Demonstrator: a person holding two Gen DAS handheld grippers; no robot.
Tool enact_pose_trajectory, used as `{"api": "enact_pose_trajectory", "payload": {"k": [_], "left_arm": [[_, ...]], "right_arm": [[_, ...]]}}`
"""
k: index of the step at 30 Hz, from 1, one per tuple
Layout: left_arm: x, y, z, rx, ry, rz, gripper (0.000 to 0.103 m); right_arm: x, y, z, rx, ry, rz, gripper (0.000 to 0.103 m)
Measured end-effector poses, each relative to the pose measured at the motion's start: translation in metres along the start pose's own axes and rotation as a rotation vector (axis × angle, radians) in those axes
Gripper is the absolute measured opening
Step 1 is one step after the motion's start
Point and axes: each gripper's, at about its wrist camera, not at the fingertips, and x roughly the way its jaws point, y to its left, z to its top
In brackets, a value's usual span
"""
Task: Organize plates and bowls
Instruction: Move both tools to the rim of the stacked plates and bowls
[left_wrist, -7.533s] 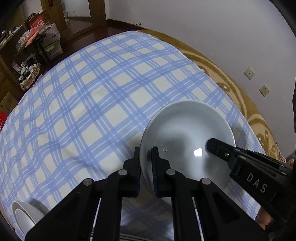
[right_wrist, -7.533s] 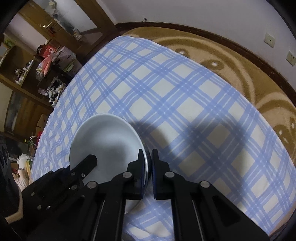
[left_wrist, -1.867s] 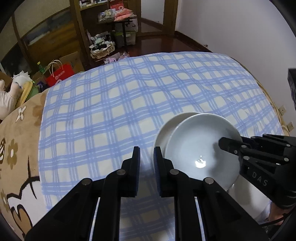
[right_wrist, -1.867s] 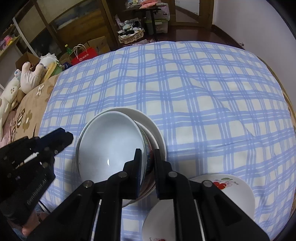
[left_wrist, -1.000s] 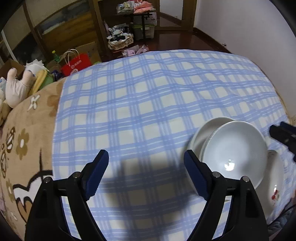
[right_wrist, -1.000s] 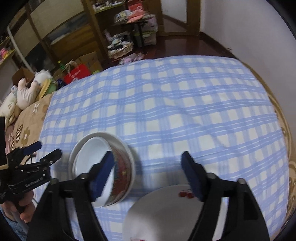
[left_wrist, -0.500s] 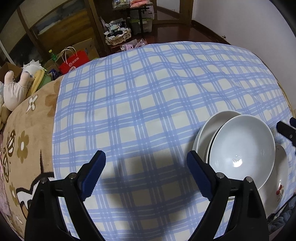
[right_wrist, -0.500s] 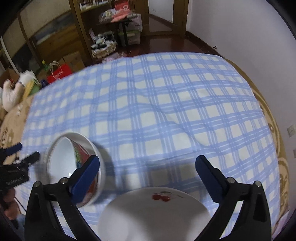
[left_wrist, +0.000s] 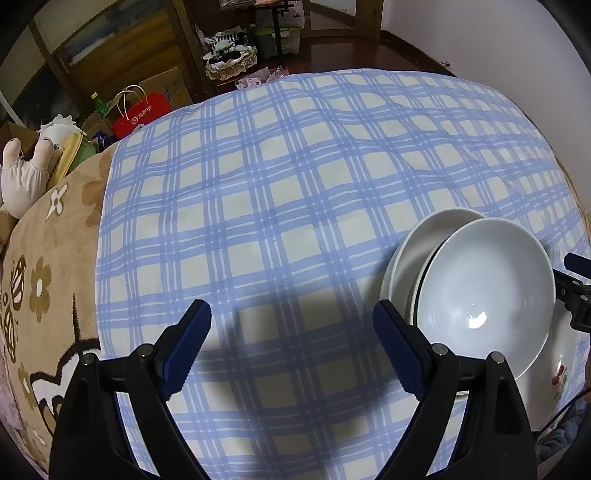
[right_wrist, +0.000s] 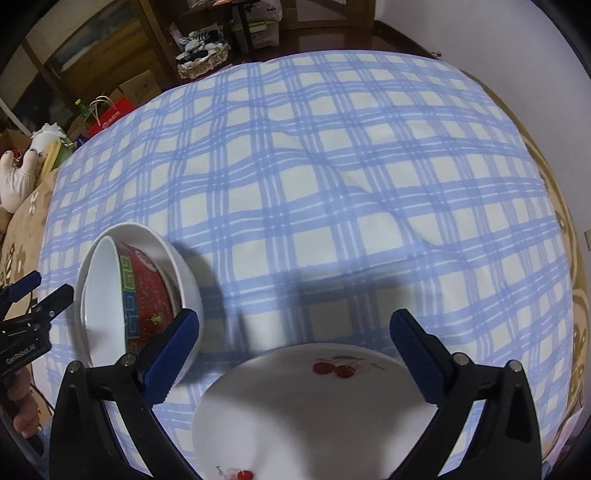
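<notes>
L claw (left_wrist: 291, 343) gapes wide w/ nothing in it, above the checked cloth (left_wrist: 295, 184) near the bed's front edge. R claw (right_wrist: 295, 354) is also spread wide and empty, right over a white plate (right_wrist: 310, 413) w/ cherry print at the front edge. Just beside the plate, toward the bed's left side, a red-patterned bowl (right_wrist: 146, 291) sits tilted inside a larger white bowl (right_wrist: 184, 273). Past the far edge: a red bag (left_wrist: 136, 114) and a basket (left_wrist: 231, 62) on the floor.
</notes>
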Motion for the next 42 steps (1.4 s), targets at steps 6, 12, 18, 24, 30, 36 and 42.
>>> {"api": "enact_pose_trajectory", "payload": {"k": [6,12,18,24,30,36,42], "left_arm": [[0.004,-0.002,-0.001,0.013,0.008,0.009,0.088],[0.006,-0.003,0.000,0.013,0.018,0.010,0.088],[0.005,0.004,0.001,-0.017,0.023,-0.033,0.088],[0.006,0.009,0.002,-0.047,0.038,-0.074,0.088],[0.002,0.018,0.003,-0.093,0.040,-0.194,0.088],[0.006,0.008,0.002,-0.053,0.052,-0.163,0.088],[0.008,0.003,0.003,-0.038,0.059,-0.147,0.088]], "right_arm": [[0.003,0.005,0.000,-0.015,0.012,-0.005,0.103],[0.008,0.007,-0.002,-0.019,0.031,-0.020,0.103],[0.007,0.007,0.000,-0.010,0.026,-0.008,0.103],[0.008,0.002,0.001,0.017,0.035,0.011,0.103],[0.006,0.002,0.001,0.030,0.030,0.038,0.103],[0.005,0.004,0.000,0.034,0.035,0.044,0.101],[0.008,0.002,0.000,0.068,0.052,0.113,0.095]]}}
